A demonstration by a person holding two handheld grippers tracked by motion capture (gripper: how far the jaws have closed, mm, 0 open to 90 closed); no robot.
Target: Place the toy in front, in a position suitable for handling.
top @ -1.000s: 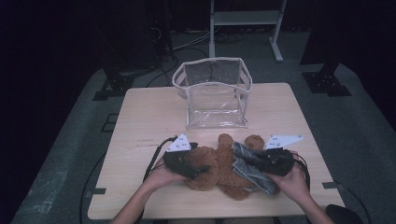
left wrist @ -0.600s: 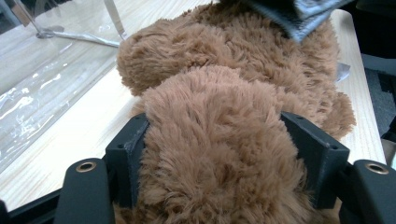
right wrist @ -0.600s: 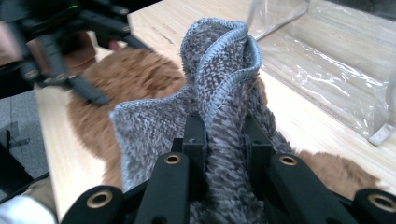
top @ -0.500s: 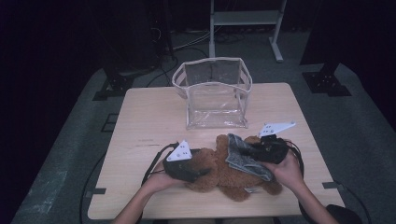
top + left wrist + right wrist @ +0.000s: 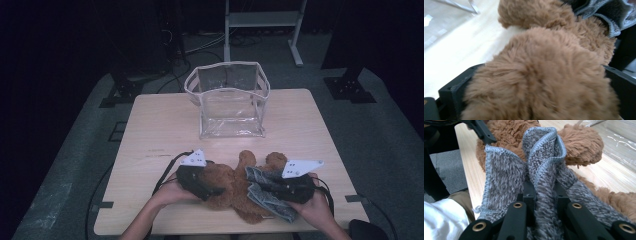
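Teddy bear (image 5: 235,187) lies near the 6 o'clock edge of the table (image 5: 150,130), brown plush, lengthwise across the table between both hands. A grey knitted cloth (image 5: 267,192) is draped over the bear's part toward 3 o'clock.

Left gripper (image 5: 200,181): at about 7 o'clock on the table, against the bear's 9 o'clock end. In the left gripper view the brown fur (image 5: 544,75) bulges between the two black jaws, which stand wide on either side of it; the jaws have just been opening, with the plush between them. Whether the pads press on the fur, cannot tell.

Right gripper (image 5: 290,189): at about 5 o'clock, on the cloth. In the right gripper view the jaws are nearly together and pinch a bunched fold of the grey cloth (image 5: 544,170); the blue-stitched hem stands up above the jaw tips, with the bear's fur behind it.

Clear plastic bag (image 5: 227,100): upright, mouth open, at 12 o'clock on the table, well apart from the bear.

White sleeve (image 5: 441,220) at lower left of the right gripper view.
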